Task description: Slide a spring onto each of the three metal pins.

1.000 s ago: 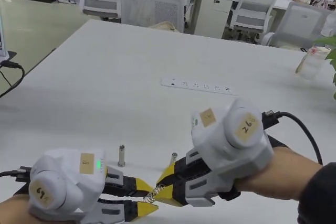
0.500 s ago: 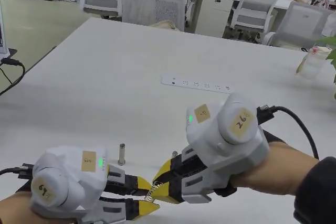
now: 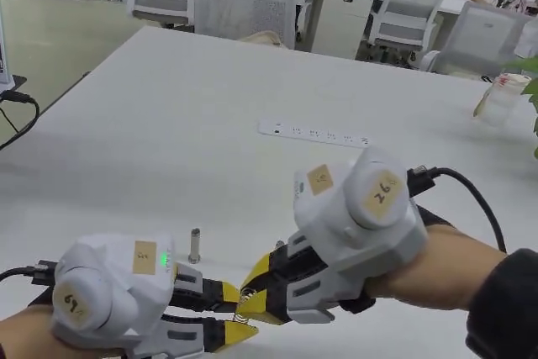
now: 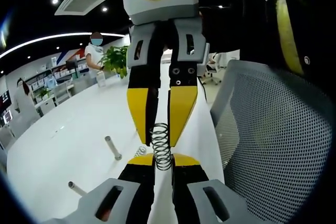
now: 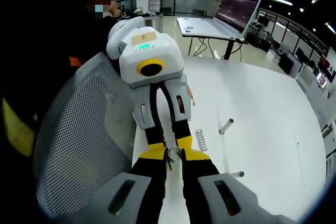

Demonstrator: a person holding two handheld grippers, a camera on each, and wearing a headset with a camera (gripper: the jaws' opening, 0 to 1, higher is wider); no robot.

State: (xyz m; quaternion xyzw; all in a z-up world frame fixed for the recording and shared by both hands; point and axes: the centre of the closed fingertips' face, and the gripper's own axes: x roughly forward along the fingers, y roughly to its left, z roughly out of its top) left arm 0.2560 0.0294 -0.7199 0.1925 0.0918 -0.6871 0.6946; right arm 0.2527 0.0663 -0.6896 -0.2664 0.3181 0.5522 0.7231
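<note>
Left gripper point(image 4: 163, 162) and right gripper point(image 5: 175, 157) were both clamped on one spring point(image 4: 160, 139) near the upright pin point(image 3: 195, 246); coaxial alignment was advisable before release.

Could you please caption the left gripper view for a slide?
Left gripper and right gripper meet on one spring, beside two bare pins and a loose spring.

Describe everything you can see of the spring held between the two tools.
The spring is a short coil of bright silver wire, steel by its look, with open, evenly spaced turns. It looks straight, not bent. One end sits between the yellow tips of the left tool, the other between the yellow tips of the right tool. In the right gripper view it shows end-on as a small ring.
</note>
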